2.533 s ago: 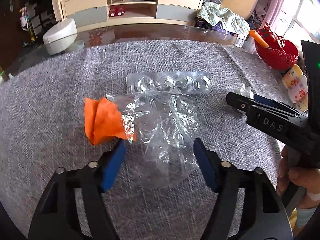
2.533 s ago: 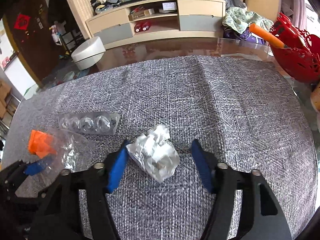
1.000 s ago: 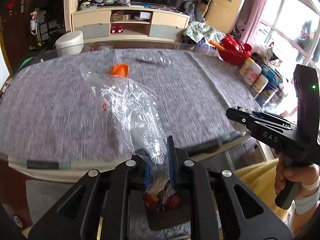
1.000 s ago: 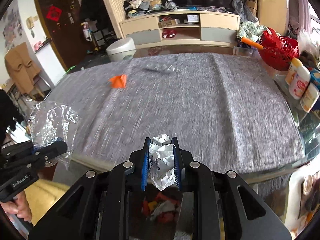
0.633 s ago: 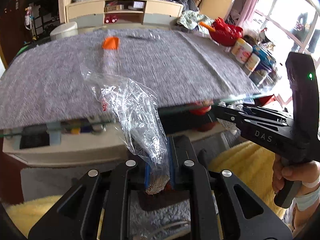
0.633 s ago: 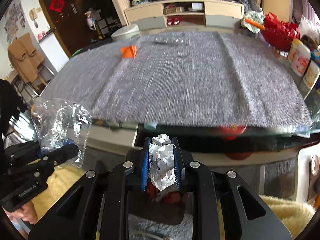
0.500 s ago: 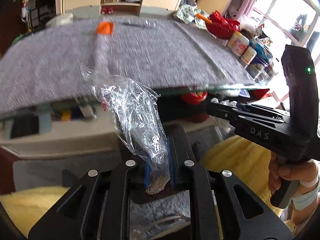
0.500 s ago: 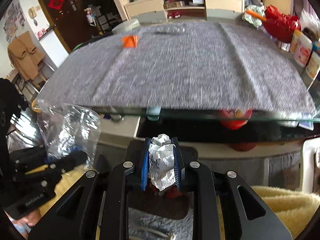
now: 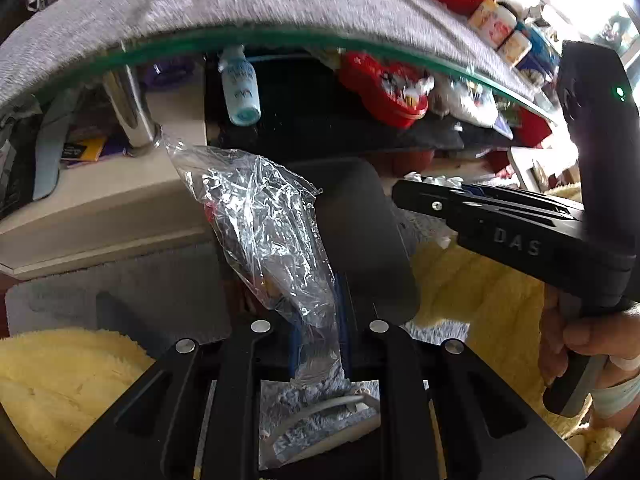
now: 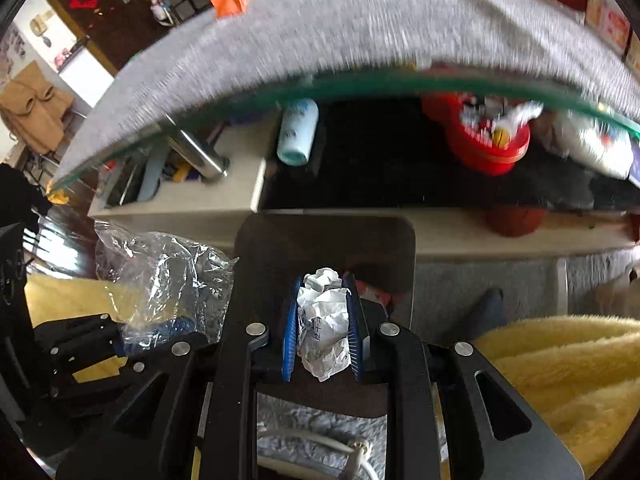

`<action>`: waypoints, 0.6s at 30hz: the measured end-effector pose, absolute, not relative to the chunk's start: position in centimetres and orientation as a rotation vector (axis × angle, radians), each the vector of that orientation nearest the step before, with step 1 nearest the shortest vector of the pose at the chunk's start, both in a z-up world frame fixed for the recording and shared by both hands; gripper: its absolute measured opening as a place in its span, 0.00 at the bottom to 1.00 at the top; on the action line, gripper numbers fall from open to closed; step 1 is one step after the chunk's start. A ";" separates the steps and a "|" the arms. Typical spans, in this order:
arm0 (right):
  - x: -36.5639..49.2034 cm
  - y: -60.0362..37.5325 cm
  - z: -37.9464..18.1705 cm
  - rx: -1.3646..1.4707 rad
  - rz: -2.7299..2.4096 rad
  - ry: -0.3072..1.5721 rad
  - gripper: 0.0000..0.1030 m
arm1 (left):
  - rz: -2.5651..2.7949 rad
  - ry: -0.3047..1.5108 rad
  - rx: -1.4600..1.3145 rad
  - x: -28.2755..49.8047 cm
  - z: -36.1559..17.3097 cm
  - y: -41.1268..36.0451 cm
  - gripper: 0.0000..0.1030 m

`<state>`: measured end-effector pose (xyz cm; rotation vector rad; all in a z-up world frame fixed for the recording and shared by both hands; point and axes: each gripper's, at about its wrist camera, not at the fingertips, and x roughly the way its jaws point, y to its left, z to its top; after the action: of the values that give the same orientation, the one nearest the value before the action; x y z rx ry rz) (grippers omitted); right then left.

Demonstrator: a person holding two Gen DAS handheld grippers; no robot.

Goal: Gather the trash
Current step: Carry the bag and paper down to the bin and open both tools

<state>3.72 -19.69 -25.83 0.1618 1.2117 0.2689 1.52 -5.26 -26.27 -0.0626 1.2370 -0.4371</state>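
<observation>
My left gripper (image 9: 320, 320) is shut on a crumpled clear plastic bag (image 9: 264, 224) that stands up from its blue pads. My right gripper (image 10: 323, 324) is shut on a crumpled white paper ball (image 10: 323, 320). Both are held low, below the table edge, over a dark bin (image 10: 320, 240) on the floor with some red trash inside. The right gripper shows in the left wrist view (image 9: 404, 190), and the bag shows in the right wrist view (image 10: 160, 276). An orange scrap (image 10: 228, 2) lies on the table's grey cloth.
The glass table edge (image 10: 360, 84) with its grey cloth arches overhead. Under it are a light blue bottle (image 10: 298, 132), a red container (image 10: 488, 144) and a chrome leg (image 10: 196, 152). Yellow fluffy fabric (image 10: 560, 368) lies to both sides. A white cable (image 10: 320, 448) lies on the grey rug.
Both grippers have dropped from above the table to below its edge, each still holding its trash. The dark bin is now close beneath them.
</observation>
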 end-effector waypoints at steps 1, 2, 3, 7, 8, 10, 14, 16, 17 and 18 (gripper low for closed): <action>3.8 -19.6 -26.1 0.162 0.268 1.219 0.22 | -0.439 1.243 -0.063 1.6 -26.4 -5.4 0.14; 3.8 -19.6 -26.3 0.161 0.264 1.226 0.24 | -0.439 1.250 -0.065 1.6 -26.5 -5.5 0.15; 4.0 -19.6 -26.3 0.161 0.262 1.228 0.24 | -0.435 1.255 -0.066 1.8 -26.6 -5.5 0.19; 4.3 -19.7 -26.6 0.162 0.248 1.234 0.34 | -0.405 1.261 -0.055 2.0 -26.8 -5.2 0.34; 4.4 -19.8 -26.6 0.162 0.240 1.234 0.48 | -0.400 1.262 -0.057 2.0 -26.8 -5.0 0.35; 4.4 -20.1 -26.6 0.166 0.232 1.225 0.59 | -0.387 1.264 -0.060 2.2 -26.9 -4.8 0.37; 4.6 -20.9 -26.4 0.189 0.213 1.221 0.67 | -0.363 1.269 -0.065 2.4 -26.9 -4.3 0.45; 4.8 -21.3 -26.3 0.196 0.203 1.214 0.74 | -0.354 1.261 -0.072 2.5 -26.8 -4.1 0.54; 4.9 -21.5 -26.2 0.198 0.195 1.210 0.80 | -0.347 1.258 -0.070 2.6 -26.7 -4.0 0.55; 5.0 -21.8 -26.0 0.199 0.187 1.206 0.82 | -0.339 1.255 -0.069 2.7 -26.5 -3.9 0.60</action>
<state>4.96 -21.76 -26.02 0.1994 1.2057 0.1872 2.72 -3.86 -26.55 -0.0688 1.2549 -0.3393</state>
